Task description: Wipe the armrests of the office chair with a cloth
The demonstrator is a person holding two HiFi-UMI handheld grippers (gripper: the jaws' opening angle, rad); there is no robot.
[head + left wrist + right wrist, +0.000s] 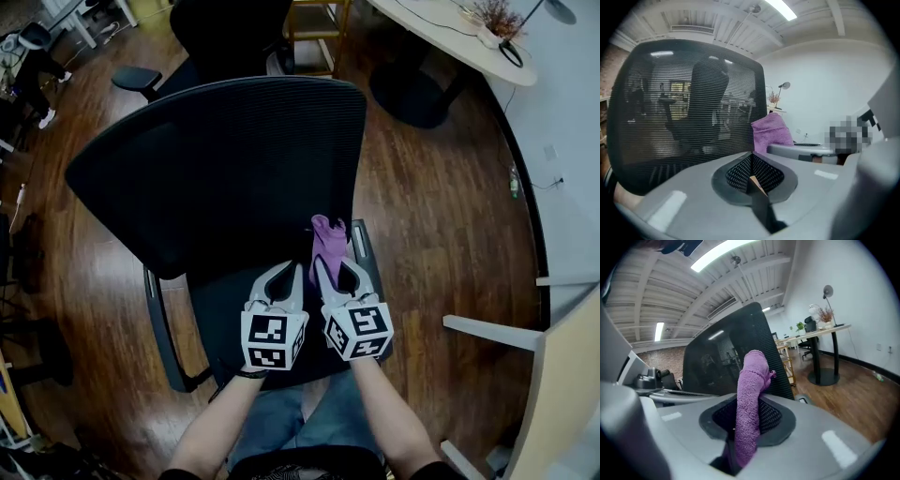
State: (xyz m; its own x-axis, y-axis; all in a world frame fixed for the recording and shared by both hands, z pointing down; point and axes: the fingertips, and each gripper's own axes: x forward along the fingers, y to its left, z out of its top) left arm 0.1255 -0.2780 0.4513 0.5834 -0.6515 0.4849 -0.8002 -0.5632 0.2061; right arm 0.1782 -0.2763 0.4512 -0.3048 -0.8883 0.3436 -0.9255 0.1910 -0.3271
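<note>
right tool | pinching purple cloth | just beside chair armrest

Side by side, the left hand-held gripper has jaws together; the right hand-held gripper clamps the cloth.

Cloth (purple) in right gripper

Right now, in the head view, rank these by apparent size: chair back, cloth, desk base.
1. chair back, by far the largest.
2. desk base, though farther from the camera.
3. cloth, smallest, though nearest.
</note>
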